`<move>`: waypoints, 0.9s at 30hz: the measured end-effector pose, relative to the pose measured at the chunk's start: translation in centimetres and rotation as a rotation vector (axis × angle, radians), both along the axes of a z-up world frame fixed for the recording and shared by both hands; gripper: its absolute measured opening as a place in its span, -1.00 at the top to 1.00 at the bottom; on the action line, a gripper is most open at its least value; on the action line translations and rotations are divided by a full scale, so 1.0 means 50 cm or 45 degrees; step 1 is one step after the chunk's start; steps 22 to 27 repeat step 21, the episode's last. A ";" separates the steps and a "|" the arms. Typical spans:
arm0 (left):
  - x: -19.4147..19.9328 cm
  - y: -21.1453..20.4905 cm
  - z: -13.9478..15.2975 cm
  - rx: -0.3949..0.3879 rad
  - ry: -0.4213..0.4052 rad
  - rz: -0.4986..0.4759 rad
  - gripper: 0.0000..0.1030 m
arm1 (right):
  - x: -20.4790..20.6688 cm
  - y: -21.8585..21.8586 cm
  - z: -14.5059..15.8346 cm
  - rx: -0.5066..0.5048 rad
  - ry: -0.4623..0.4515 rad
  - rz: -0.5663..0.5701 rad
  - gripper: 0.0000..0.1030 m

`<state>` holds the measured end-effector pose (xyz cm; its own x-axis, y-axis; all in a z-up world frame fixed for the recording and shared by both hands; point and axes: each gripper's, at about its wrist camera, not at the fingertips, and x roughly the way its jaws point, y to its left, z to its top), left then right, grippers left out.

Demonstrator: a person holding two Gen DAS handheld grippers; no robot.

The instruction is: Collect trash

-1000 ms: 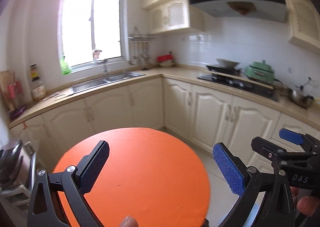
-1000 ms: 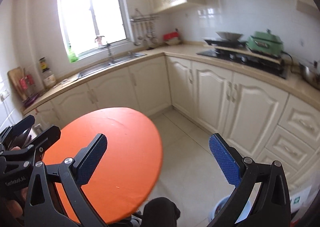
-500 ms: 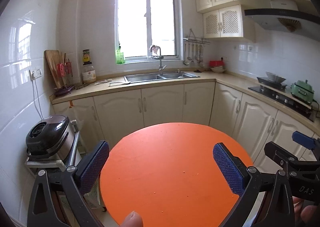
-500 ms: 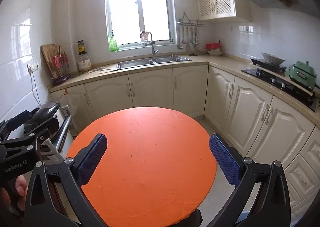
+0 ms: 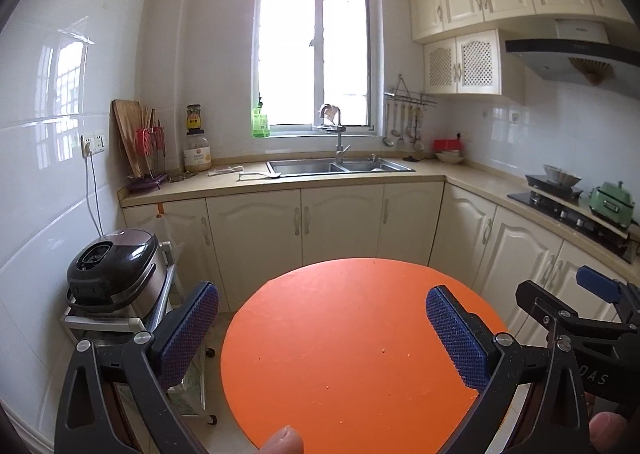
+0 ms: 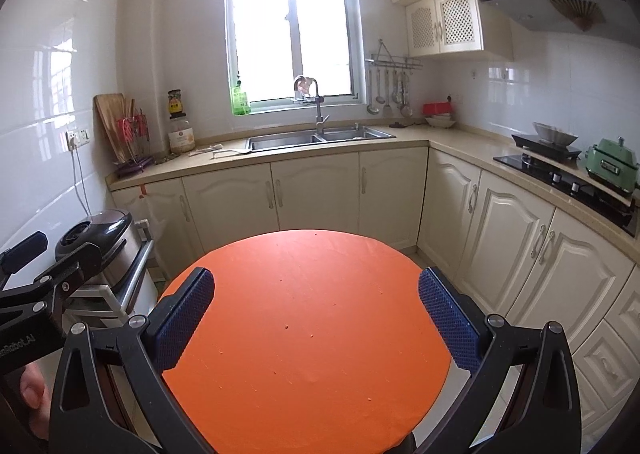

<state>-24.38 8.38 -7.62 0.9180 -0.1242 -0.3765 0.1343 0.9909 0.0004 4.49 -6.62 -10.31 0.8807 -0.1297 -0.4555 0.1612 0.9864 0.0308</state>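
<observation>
A round orange table [image 5: 348,338] stands in front of me; it also shows in the right wrist view [image 6: 304,338]. Only tiny crumbs [image 6: 286,326] lie on it; I see no larger trash. My left gripper [image 5: 322,330] is open and empty above the table's near edge. My right gripper [image 6: 316,314] is open and empty, held level beside it. The right gripper's body shows at the right edge of the left wrist view [image 5: 576,318], and the left gripper's body at the left edge of the right wrist view [image 6: 44,278].
A rice cooker [image 5: 114,274] sits on a metal rack left of the table. Cream cabinets [image 5: 340,230] with a counter and double sink [image 5: 340,166] run along the back. A stove [image 5: 568,202] with a green pot [image 5: 612,204] is on the right.
Both views have swung left, from the stove-side cabinets to the window and sink wall. The table now sits centred between the fingers. Both grippers stayed open.
</observation>
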 end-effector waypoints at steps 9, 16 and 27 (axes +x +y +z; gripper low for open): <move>0.014 0.017 -0.005 0.009 -0.022 0.000 -0.99 | -0.001 0.005 0.010 -0.025 -0.012 -0.003 -1.00; 0.027 0.032 -0.006 -0.012 -0.042 -0.006 -0.99 | -0.005 0.013 0.018 -0.027 -0.024 0.000 -1.00; 0.026 0.042 -0.019 -0.058 -0.047 -0.023 -0.99 | -0.006 0.017 0.023 -0.036 -0.029 -0.002 -1.00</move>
